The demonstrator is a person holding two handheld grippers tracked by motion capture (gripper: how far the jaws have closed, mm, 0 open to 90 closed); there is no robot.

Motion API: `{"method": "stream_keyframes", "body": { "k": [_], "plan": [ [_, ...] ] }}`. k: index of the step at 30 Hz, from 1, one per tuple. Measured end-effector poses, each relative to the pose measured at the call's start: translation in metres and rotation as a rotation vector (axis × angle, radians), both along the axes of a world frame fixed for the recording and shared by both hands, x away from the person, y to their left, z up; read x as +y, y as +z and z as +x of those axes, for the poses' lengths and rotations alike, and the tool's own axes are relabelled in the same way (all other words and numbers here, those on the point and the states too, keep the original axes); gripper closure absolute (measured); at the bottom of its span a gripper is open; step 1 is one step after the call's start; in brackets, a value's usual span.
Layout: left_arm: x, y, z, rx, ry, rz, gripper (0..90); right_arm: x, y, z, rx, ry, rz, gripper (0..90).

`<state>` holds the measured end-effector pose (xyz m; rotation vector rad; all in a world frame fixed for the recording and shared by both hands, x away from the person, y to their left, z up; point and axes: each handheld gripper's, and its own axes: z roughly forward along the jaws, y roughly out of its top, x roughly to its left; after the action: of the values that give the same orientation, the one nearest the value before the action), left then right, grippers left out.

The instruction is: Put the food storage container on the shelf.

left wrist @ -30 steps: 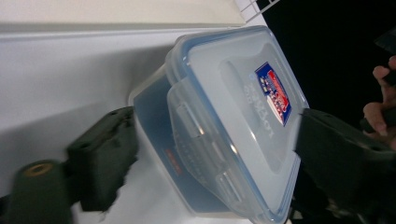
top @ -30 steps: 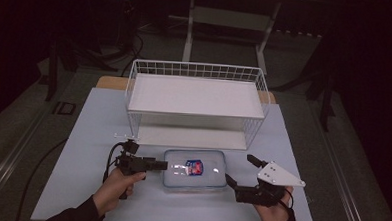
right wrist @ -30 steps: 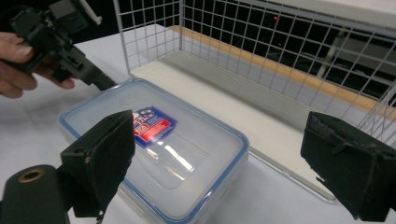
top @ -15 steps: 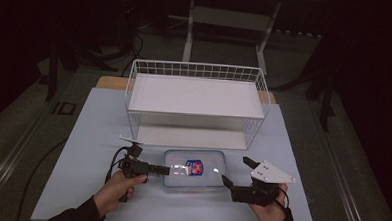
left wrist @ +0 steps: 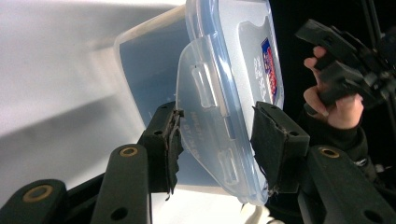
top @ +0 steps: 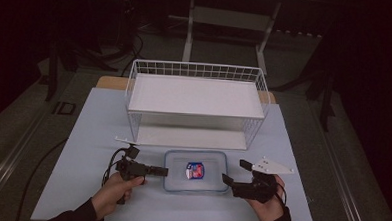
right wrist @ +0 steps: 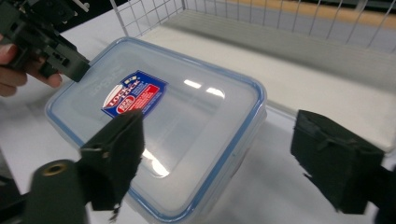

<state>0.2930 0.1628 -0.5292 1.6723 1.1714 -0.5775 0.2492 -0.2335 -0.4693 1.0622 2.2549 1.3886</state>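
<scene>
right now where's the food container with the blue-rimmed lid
In the high view the food container lies on the table's near edge, just before the white wire shelf rack, between both tongs.

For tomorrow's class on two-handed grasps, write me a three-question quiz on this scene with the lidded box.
1. True or false: the left claw has its pads at the latch flap of the box.
2. The right claw is: A) shut on the box, B) open at the box's end, C) inside the rack.
3. What colour is the lid's seal rim?

Key: 1 true. 2 B. 3 blue.
</scene>
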Motion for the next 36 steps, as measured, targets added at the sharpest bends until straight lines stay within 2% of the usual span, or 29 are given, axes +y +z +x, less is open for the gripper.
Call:
{"method": "stream_keyframes", "body": {
  "k": [7, 10, 12, 14, 20, 23, 25, 26, 27, 30, 32, 36],
  "plan": [
    [0.001, 0.003, -0.005, -0.035, -0.017, -0.002, 55.2, -0.008, -0.01, 0.012, 0.111, -0.014, 0.047, 20.7],
    [0.001, 0.004, -0.007, -0.049, -0.025, 0.003, 56.0, -0.013, -0.014, 0.018, 0.17, 0.004, 0.087, 23.7],
    [0.001, 0.005, -0.009, -0.066, -0.031, 0.012, 56.0, -0.016, -0.017, 0.021, 0.197, 0.038, 0.108, 28.5],
    [0.001, 0.006, -0.01, -0.072, -0.034, 0.012, 56.6, -0.016, -0.019, 0.022, 0.204, 0.042, 0.113, 29.0],
    [0.001, 0.008, -0.015, -0.11, -0.053, 0.023, 57.5, -0.016, -0.027, 0.029, 0.298, 0.095, 0.136, 32.4],
    [0.0, 0.009, -0.017, -0.119, -0.055, 0.026, 57.8, -0.017, -0.033, 0.033, 0.349, 0.126, 0.168, 34.8],
    [0.0, 0.009, -0.017, -0.121, -0.054, 0.028, 57.8, -0.017, -0.034, 0.033, 0.353, 0.125, 0.172, 35.6],
    [0.0, 0.009, -0.017, -0.123, -0.055, 0.027, 57.8, -0.017, -0.034, 0.034, 0.379, 0.141, 0.184, 40.4],
    [0.0, 0.009, -0.017, -0.121, -0.054, 0.025, 57.8, -0.017, -0.034, 0.033, 0.382, 0.15, 0.19, 44.4],
    [0.0, 0.009, -0.019, -0.126, -0.048, 0.022, 57.8, -0.017, -0.034, 0.033, 0.39, 0.173, 0.193, 46.7],
    [0.0, 0.01, -0.02, -0.135, -0.05, 0.029, 57.8, -0.019, -0.035, 0.034, 0.416, 0.172, 0.21, 48.2],
    [-0.001, 0.011, -0.023, -0.134, -0.037, 0.032, 58.2, -0.02, -0.034, 0.033, 0.44, 0.161, 0.225, 50.1]
  ]
}}
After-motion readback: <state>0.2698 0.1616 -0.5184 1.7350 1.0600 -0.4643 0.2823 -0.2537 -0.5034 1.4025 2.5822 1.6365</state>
